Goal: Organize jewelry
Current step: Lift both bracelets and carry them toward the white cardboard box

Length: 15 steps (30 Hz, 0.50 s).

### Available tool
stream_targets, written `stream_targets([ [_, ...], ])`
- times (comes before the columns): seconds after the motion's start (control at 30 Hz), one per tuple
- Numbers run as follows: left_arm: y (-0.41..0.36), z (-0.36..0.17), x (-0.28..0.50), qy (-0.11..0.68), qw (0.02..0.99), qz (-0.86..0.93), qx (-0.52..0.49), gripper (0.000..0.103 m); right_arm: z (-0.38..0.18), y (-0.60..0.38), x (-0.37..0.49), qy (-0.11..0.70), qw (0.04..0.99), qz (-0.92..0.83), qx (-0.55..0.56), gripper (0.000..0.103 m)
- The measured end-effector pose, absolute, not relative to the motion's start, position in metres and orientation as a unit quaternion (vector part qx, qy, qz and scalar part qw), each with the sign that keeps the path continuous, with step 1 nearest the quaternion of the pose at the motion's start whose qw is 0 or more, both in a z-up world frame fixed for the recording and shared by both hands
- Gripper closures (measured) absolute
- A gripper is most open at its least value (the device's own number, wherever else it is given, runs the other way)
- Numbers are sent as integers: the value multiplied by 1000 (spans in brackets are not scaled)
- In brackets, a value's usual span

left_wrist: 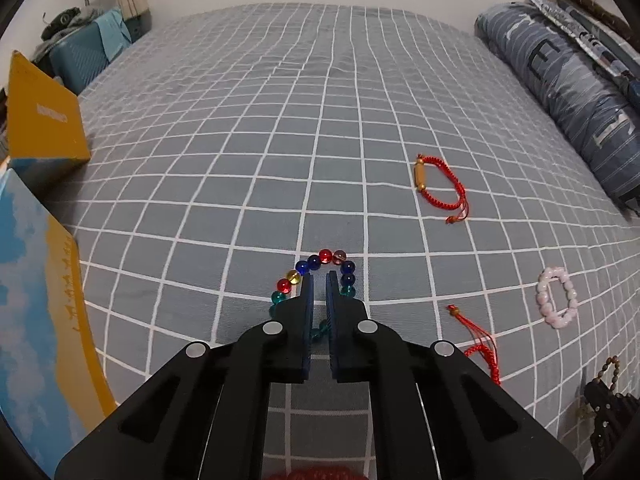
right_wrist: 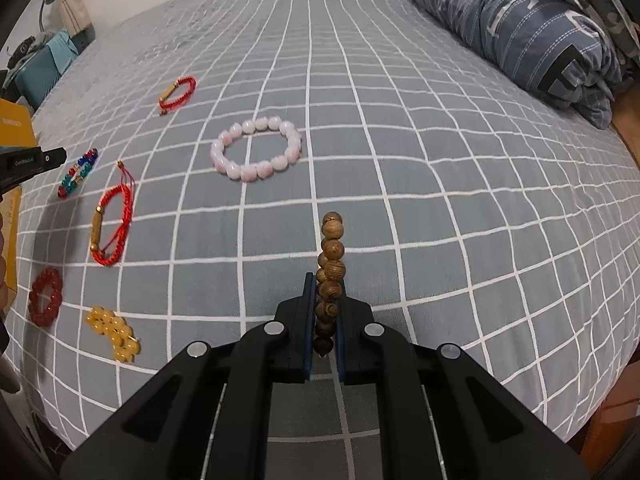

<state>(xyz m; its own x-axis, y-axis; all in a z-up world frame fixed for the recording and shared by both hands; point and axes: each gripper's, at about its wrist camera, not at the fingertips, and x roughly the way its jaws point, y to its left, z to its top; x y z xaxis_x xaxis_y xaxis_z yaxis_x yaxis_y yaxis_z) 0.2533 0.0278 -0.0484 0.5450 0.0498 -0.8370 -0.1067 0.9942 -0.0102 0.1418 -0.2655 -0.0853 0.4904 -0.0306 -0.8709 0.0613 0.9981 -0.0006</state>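
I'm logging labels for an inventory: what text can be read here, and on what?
"E": large dark letter on the rolled blue quilt; other letters folded away.
Yellow box: white print, too blurred.
Blue-and-yellow box: gold marks, unreadable.
Left tool: small white print, too small to read.

7 bracelets (right_wrist: pixel 256 149): 5 bead, 2 red cord (right_wrist: pixel 110 226); 2 boxes (left_wrist: pixel 44 120); 2 tongs (right_wrist: pixel 326 280).

This is a bedroom in someone's home. A wide bed (left_wrist: pixel 320 120) under a grey sheet with a white grid fills the room, a rolled blue striped quilt (right_wrist: pixel 520 28) lies along one edge, and a blue suitcase (left_wrist: pixel 80 64) piled with clothes stands against the white wall.
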Motion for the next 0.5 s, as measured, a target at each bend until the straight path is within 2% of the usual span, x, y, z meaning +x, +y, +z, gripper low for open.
stream_targets([
  [0.23, 34, -44, 248, 476, 877, 47, -36, 98, -76, -265, 139, 490, 871, -20, 23, 96],
  [0.3, 38, -45, 249, 474, 878, 49, -46, 94, -74, -265, 138, 488, 872, -19, 23, 96],
  [0.33, 40, -46, 251, 475, 877, 54, -47, 88, -74, -265, 137, 488, 872, -18, 23, 96],
  [0.4, 40, -51, 254, 472, 878, 70, -35, 42, -76, -263, 137, 490, 871, -17, 19, 96],
  [0.43, 39, -53, 254, 468, 880, 76, -29, 32, -76, -262, 136, 490, 871, -17, 18, 96],
  [0.5, 39, -57, 255, 460, 883, 93, -9, 30, -77, -260, 136, 492, 871, -16, 14, 96],
])
